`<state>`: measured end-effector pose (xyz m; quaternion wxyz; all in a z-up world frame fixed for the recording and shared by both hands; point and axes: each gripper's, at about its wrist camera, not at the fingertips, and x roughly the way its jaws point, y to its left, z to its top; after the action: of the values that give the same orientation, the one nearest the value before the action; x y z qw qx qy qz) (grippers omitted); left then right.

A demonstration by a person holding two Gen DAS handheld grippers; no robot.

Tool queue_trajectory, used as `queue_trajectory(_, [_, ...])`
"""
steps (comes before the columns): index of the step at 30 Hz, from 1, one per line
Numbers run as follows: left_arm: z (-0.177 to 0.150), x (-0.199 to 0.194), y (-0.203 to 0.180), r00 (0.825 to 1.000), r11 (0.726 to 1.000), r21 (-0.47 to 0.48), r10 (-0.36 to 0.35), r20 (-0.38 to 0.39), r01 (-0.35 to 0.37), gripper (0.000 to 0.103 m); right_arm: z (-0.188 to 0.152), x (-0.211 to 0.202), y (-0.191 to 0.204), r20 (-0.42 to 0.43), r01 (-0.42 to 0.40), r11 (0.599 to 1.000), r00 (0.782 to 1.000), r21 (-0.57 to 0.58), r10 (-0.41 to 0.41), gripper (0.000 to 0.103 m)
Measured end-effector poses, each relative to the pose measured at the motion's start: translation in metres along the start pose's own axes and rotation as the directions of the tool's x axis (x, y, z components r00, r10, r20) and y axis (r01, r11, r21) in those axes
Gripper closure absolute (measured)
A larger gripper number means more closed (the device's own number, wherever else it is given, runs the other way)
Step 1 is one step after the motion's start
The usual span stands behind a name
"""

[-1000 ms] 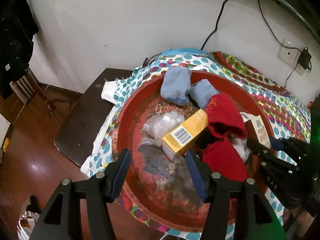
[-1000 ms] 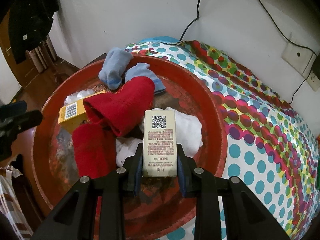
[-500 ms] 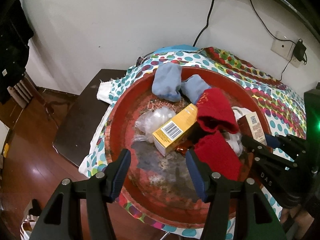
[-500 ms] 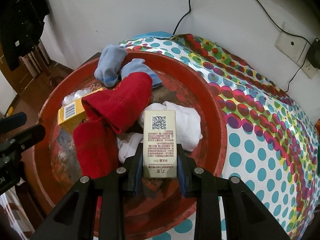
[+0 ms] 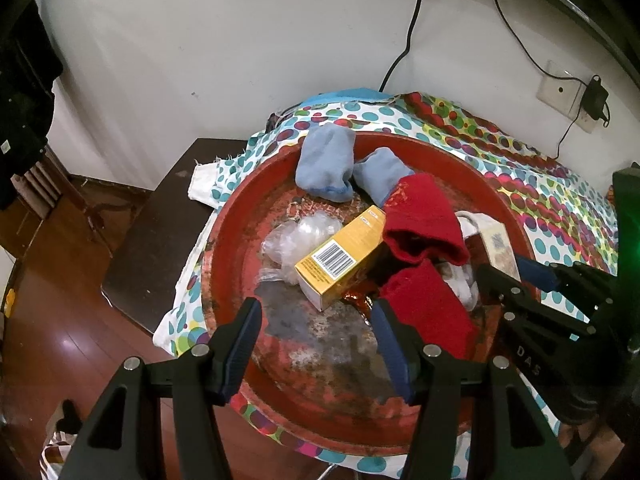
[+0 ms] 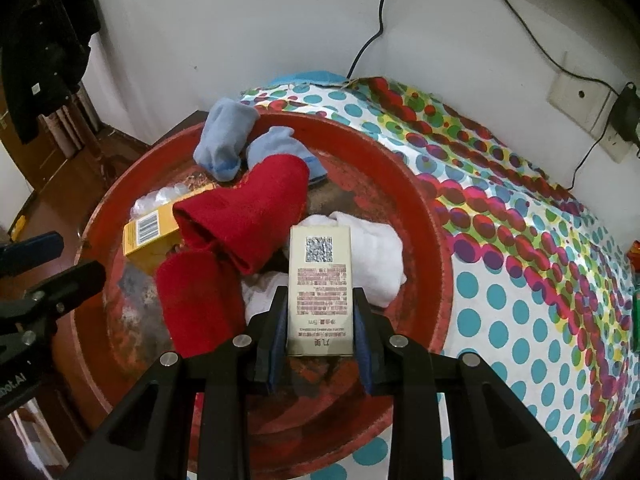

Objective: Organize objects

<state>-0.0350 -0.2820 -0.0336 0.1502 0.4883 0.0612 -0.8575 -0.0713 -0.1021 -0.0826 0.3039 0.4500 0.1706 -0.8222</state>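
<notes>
A round red tray (image 5: 224, 240) (image 6: 432, 248) holds two blue socks (image 5: 326, 166) (image 6: 224, 140), two red socks (image 5: 424, 220) (image 6: 248, 212), white socks (image 6: 376, 252), a yellow box (image 5: 340, 256) (image 6: 150, 232) and a clear plastic bag (image 5: 296, 236). My right gripper (image 6: 320, 312) is shut on a cream box with a QR code (image 6: 320, 284) and holds it above the tray's near side; it also shows in the left wrist view (image 5: 498, 246). My left gripper (image 5: 316, 320) is open and empty above the tray's near edge.
The tray sits on a polka-dot cloth (image 6: 520, 240) over a table. A dark side table (image 5: 156, 232) and wooden floor (image 5: 52, 320) lie to the left. A wall socket with a plugged charger (image 5: 568, 92) and cables are on the white wall behind.
Both grippers have drawn back and up from the tray, the right one carrying the cream box with it. The left jaws stay open.
</notes>
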Motion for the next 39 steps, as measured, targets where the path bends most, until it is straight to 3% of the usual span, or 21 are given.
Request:
queue_trajectory(3, [0.0,0.0,0.0,1.0,1.0,0.0,0.003,0.001,-0.003,0.044,0.0,-0.005,0.0,0.01,0.008,1.0,1.0,0.002,-0.008,0.063])
queue_trajectory(7, [0.0,0.001,-0.002,1.0,1.0,0.002,0.01,-0.001,-0.01,0.044,-0.001,-0.015,-0.001,0.031,0.022,1.0,0.999,0.011,-0.022,0.039])
queue_trajectory(11, [-0.001,-0.003,-0.002,1.0,1.0,0.002,0.019,0.01,-0.019,0.044,-0.004,-0.025,-0.006,0.031,0.031,0.999,0.999,0.035,-0.032,0.025])
queue_trajectory(15, [-0.011,-0.003,-0.001,1.0,1.0,-0.005,0.015,-0.002,-0.015,0.044,-0.01,-0.035,-0.011,0.01,0.052,0.997,0.999,0.056,-0.052,0.022])
queue_trajectory(18, [-0.016,-0.005,0.0,0.999,0.999,-0.009,0.033,-0.01,-0.034,0.044,-0.02,-0.047,-0.011,0.004,0.068,0.995,0.998,0.072,-0.068,0.01])
queue_trajectory(23, [-0.023,-0.008,0.0,0.999,0.999,-0.021,0.042,-0.021,-0.042,0.044,-0.032,-0.066,-0.003,0.012,0.097,0.993,0.995,0.063,-0.098,0.003])
queue_trajectory(33, [-0.026,-0.015,-0.013,0.998,0.999,0.002,0.053,-0.02,-0.053,0.044,-0.042,-0.077,0.006,-0.009,0.117,0.992,0.993,0.053,-0.117,0.002])
queue_trajectory(39, [-0.025,-0.017,-0.018,1.0,1.0,0.007,0.018,-0.003,-0.018,0.044,-0.046,-0.073,0.007,-0.029,0.104,0.993,0.994,0.06,-0.102,0.002])
